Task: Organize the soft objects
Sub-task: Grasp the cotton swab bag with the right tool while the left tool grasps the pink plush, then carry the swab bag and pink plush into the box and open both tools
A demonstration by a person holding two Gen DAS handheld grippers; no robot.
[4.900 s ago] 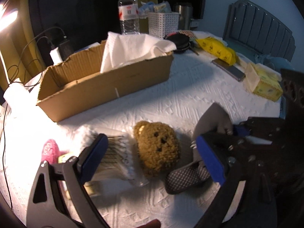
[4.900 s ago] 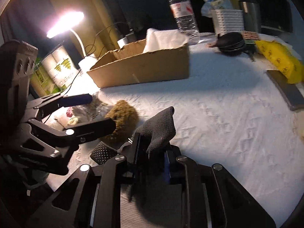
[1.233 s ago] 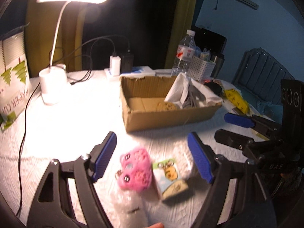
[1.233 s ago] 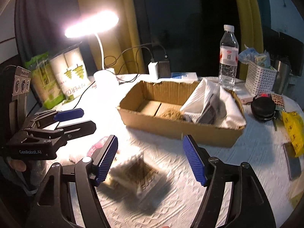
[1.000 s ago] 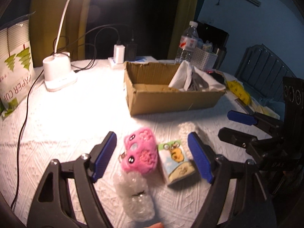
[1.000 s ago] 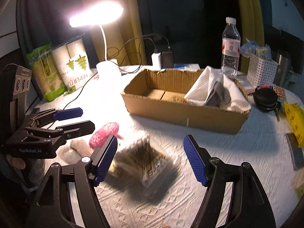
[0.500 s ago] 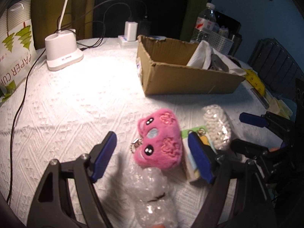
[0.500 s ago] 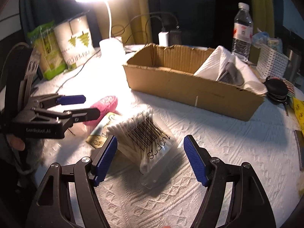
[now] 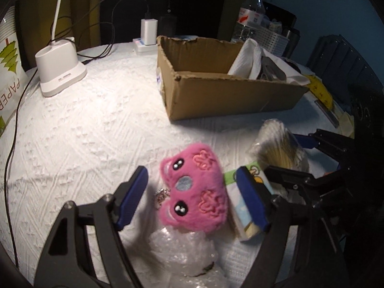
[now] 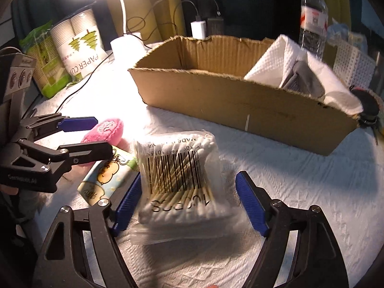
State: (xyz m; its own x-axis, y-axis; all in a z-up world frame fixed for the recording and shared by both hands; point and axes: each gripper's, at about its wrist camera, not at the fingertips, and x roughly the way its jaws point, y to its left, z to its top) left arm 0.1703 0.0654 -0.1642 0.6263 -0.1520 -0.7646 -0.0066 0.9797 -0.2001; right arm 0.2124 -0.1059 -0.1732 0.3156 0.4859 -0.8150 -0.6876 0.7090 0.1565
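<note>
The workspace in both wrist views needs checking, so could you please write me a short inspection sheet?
Surface: white textured tablecloth.
Job's things: pink plush, cotton swab pack, tissue pack outside the cardboard box; white towel in the box.
Clutter: bubble wrap, water bottle, paper cup packs.
Grippers: left tongs open around plush; right tongs open around swabs.
Cables: black leads to charger.
Surroundings: lit desk lamp.

2 low claw-mounted views, close, share cardboard box [image 9: 230, 93] [image 10: 240, 100].
</note>
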